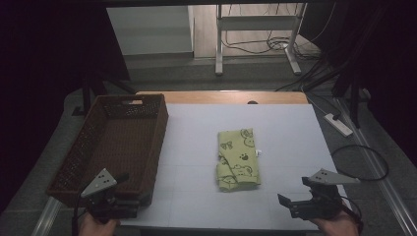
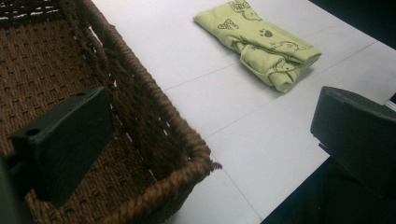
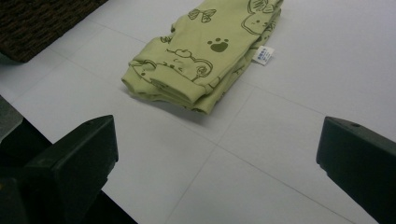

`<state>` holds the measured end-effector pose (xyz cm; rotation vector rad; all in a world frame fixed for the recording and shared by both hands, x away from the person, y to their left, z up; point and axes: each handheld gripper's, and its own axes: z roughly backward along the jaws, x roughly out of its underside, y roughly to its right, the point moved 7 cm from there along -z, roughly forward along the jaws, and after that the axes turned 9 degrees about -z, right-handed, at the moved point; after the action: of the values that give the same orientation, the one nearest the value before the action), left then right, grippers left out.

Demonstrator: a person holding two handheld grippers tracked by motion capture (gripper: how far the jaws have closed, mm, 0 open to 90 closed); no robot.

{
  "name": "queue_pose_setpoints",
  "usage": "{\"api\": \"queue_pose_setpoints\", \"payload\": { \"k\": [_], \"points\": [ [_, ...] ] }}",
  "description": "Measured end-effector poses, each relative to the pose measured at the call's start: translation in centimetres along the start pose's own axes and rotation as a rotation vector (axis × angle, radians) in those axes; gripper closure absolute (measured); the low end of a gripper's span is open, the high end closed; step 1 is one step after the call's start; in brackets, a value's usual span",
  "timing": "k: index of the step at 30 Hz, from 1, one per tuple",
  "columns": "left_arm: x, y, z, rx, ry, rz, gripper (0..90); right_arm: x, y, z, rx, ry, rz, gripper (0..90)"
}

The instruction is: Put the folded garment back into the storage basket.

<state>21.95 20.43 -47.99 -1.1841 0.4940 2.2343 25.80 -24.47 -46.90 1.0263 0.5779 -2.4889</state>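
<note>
A folded light-green garment (image 1: 238, 159) printed with animal faces and paw marks is lying flat near the middle of the white desk (image 1: 285, 137), with a small white label (image 3: 264, 54) sticking out from one long edge. A brown woven basket (image 1: 116, 142) is sitting along the desk's left side, well apart from the garment. The left claw (image 1: 129, 199) is hovering at the near left corner of the desk, just beside the basket's near end; in the left gripper view its jaws are standing wide apart, one over the basket's inside and the other over the desk edge, gripping nothing. The right claw (image 1: 290, 202) is hovering at the near right of the desk, pointing towards the garment but apart from it; in the right gripper view its jaws are also spread wide and holding nothing, with the garment lying ahead between them.
</note>
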Motion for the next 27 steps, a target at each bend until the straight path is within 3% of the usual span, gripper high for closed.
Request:
{"api": "queue_pose_setpoints", "payload": {
  "k": [6, 27],
  "points": [
    [-0.6, 0.1, -0.5, -0.007, -0.029, -0.026, 0.0, -0.4, -0.2, -0.7, -0.006, -0.014, -0.003, 0.0],
    [-3.7, 0.9, -3.2, 0.035, -0.037, -0.052, 0.0, -1.3, -0.5, -2.5, -0.007, -0.043, -0.002, 0.0]
  ]
}}
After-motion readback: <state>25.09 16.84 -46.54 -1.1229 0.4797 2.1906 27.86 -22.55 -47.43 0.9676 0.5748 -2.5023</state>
